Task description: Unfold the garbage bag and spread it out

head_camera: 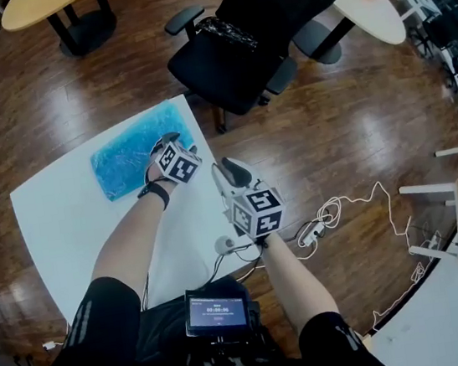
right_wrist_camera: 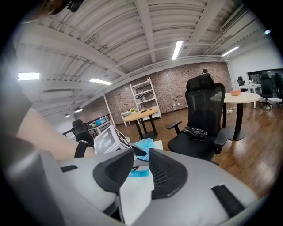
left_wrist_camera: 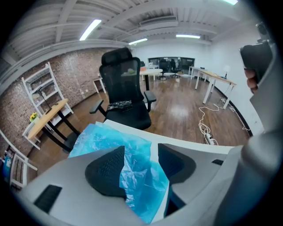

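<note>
While the blue garbage bag (head_camera: 133, 153) is lying folded into a flat oblong at the far corner of the white table (head_camera: 65, 218), not yet opened, the left gripper (head_camera: 169, 142) is hanging over its right end and pointing steeply down. Its jaws are standing well apart with a raised crease of the film between them. The crease is leaning on one pad, but nothing is pinching it. That placing is probably lining up a nip on a loose flap so the layers can be peeled apart. The right gripper (head_camera: 229, 169) is waiting beside it, nearer the person, over bare tabletop. Its jaws are showing only a narrow gap and holding nothing, likely standing ready to take a second edge. The smooth table is giving the bag room to spread leftward. Beyond it a black office chair (head_camera: 243, 41) is standing on the wooden floor (head_camera: 349, 136), with white cables (head_camera: 342, 204) trailing to the right.
</note>
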The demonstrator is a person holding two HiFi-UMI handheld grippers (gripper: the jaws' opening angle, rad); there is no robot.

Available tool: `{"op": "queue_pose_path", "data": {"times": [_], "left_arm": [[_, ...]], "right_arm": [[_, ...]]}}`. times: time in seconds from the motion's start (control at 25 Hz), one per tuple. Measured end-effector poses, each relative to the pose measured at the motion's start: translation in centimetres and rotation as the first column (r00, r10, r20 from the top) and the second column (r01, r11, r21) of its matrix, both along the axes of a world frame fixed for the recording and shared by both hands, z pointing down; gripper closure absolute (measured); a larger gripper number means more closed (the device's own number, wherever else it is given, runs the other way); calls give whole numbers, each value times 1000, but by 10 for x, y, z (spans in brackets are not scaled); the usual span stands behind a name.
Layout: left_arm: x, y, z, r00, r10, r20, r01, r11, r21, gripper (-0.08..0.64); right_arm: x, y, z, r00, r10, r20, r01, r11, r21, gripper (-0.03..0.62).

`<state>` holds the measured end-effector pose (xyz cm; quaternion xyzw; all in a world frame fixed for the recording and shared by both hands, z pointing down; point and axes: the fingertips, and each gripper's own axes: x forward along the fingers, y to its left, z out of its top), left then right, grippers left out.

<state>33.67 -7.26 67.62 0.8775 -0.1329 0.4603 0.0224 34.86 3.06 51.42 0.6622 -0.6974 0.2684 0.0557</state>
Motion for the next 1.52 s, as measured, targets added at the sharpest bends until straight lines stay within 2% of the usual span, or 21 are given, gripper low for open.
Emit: {"op": "queue_pose_path", "data": {"times": [0.32,0.44,0.6,0.92,1.0,1.12,1.32,1.52], "left_arm": [[1,-6,16,1000,-25,1,25,999,-27,323],[3,-6,18,999,-38,-17,37,998,-50,372],[2,-8,19,998,-61,-32,58,995,-84,401],[0,-7,16,996,-62,-66,57,995,-85,526],[-2,-8,9,993,-74,-95,66,994,-90,560],[-3,-10,-16,983,-82,-167,68,994,-88,560],[-15,-14,-52,954,-133,-270,106,988,-112,560],[-34,-16,-85,924,-135,-357,109,990,-91,560]], "right_arm": [[-11,-17,2,999,-37,-15,37,999,2,465],[-13,-18,5,999,-49,-18,48,999,-4,465],[-15,-21,6,999,-49,-12,49,999,-10,465],[-18,-21,6,998,-56,-16,56,998,-16,465],[-20,-22,5,998,-61,-17,61,998,-16,465],[-23,-26,3,998,-67,-17,67,998,-10,465],[-32,-35,6,994,-101,-29,101,995,-21,465],[-48,-50,21,985,-162,-52,159,986,-51,465]]}}
